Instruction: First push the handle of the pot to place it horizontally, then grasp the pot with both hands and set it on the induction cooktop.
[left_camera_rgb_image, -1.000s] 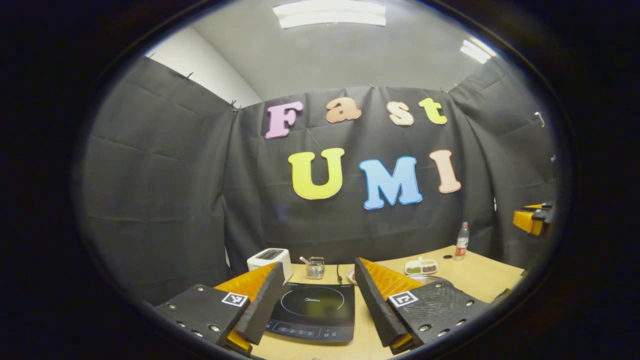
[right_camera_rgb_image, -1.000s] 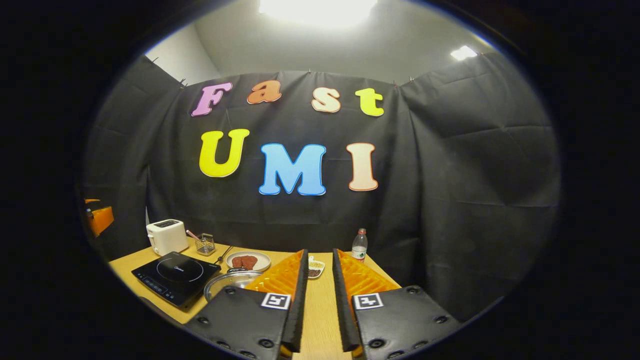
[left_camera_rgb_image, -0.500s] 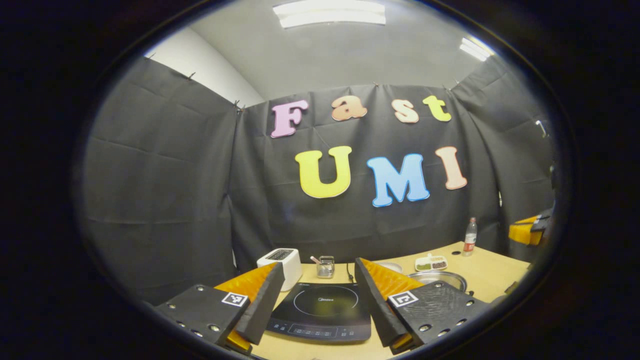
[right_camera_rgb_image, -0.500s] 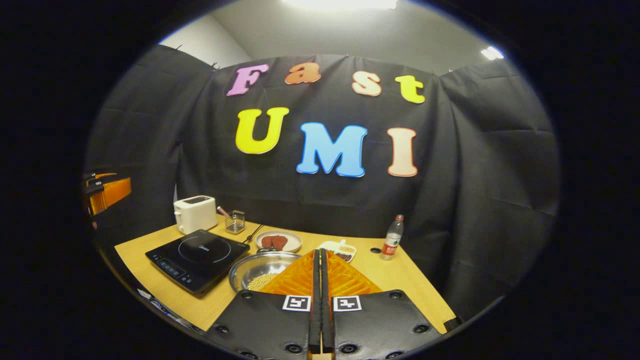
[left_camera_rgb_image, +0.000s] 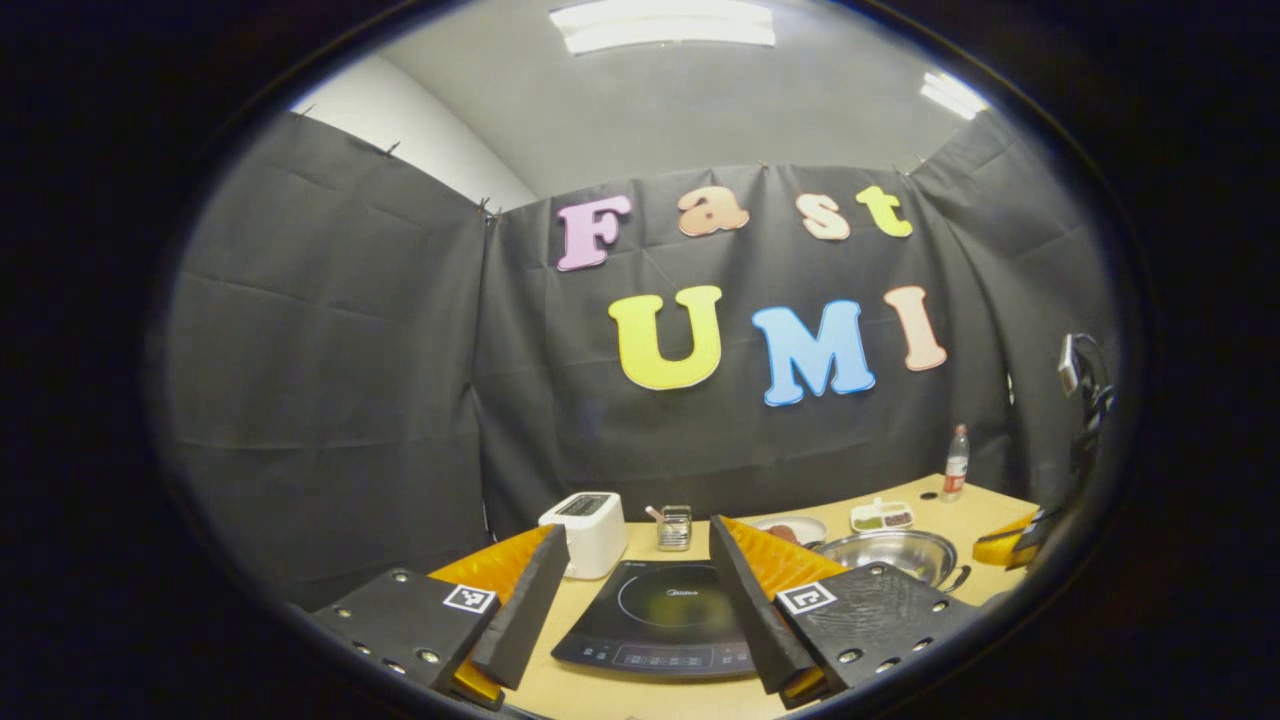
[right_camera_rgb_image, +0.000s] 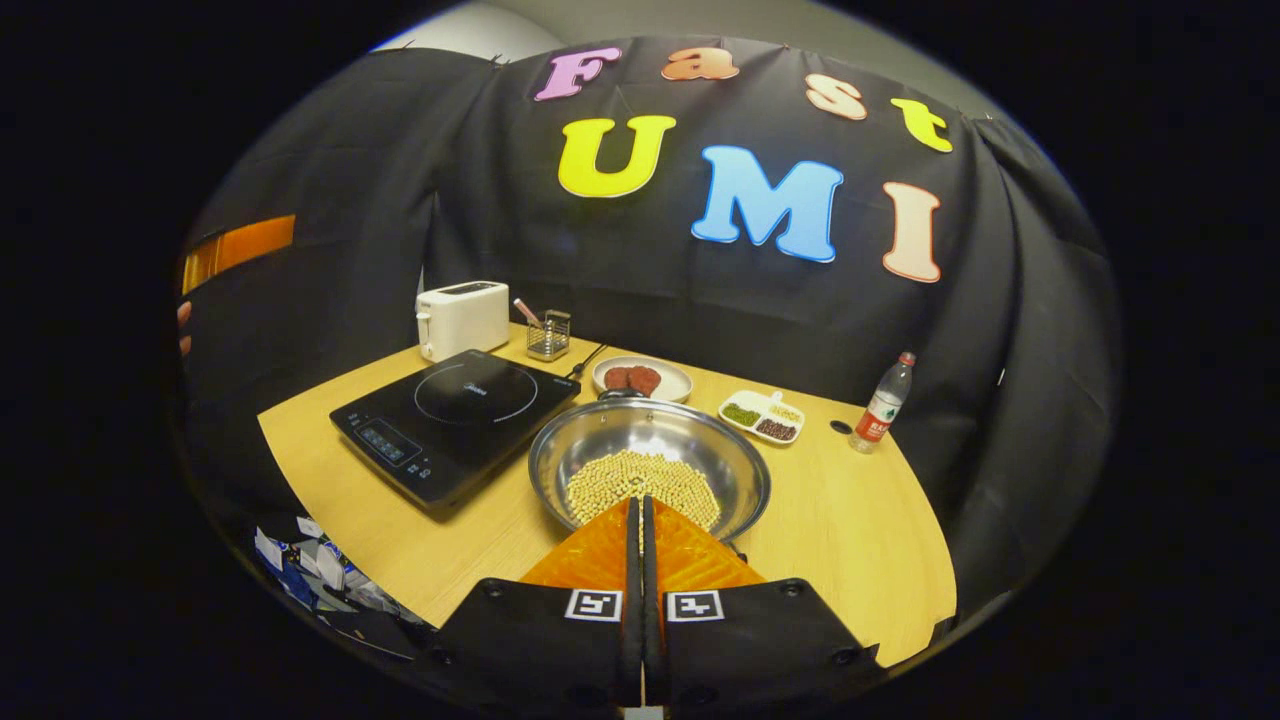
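Observation:
The steel pot (right_camera_rgb_image: 650, 465) holds pale yellow grains and sits on the wooden table (right_camera_rgb_image: 850, 530), right of the black induction cooktop (right_camera_rgb_image: 460, 410). My right gripper (right_camera_rgb_image: 640, 505) is shut with nothing in it, its tips just over the pot's near rim. A small dark handle (right_camera_rgb_image: 620, 394) shows at the far rim. In the left gripper view the pot (left_camera_rgb_image: 885, 555) has a dark handle (left_camera_rgb_image: 958, 578) sticking out toward the right gripper (left_camera_rgb_image: 1005, 547). My left gripper (left_camera_rgb_image: 637, 530) is open and empty, held above the near side of the cooktop (left_camera_rgb_image: 665, 625).
Along the back stand a white toaster (right_camera_rgb_image: 462, 318), a wire holder (right_camera_rgb_image: 548, 335), a plate of red meat (right_camera_rgb_image: 640, 378), a divided dish (right_camera_rgb_image: 765, 415) and a bottle (right_camera_rgb_image: 880, 405). Papers (right_camera_rgb_image: 310, 575) lie below the table's near left edge.
The right gripper's fingers have shut, and it has dipped down and forward to the pot's near rim. The left gripper has drifted slightly, staying open.

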